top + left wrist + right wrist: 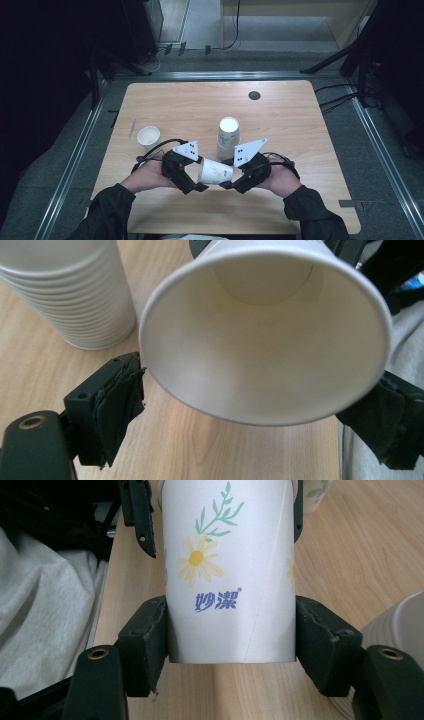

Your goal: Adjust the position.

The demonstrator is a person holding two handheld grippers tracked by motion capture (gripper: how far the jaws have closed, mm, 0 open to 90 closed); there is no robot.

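Observation:
A white paper cup (216, 171) printed with a yellow daisy lies on its side in the air between my two grippers, just above the wooden table (290, 120). My right gripper (231, 176) is shut on the cup's base end; in the right gripper view both pads press the cup (230, 580) walls around my right gripper (231, 630). My left gripper (196, 176) stands open at the cup's mouth. In the left gripper view the wide rim of the cup (265, 335) faces the camera, and the pads of my left gripper (260, 390) flank it without pressing.
A tall stack of white cups (228, 134) stands just behind the grippers, also at the stack (70, 290). A single upright cup (148, 136) sits to the left. A dark round hole (254, 95) marks the table's far side. The table's near edge lies under the person's forearms.

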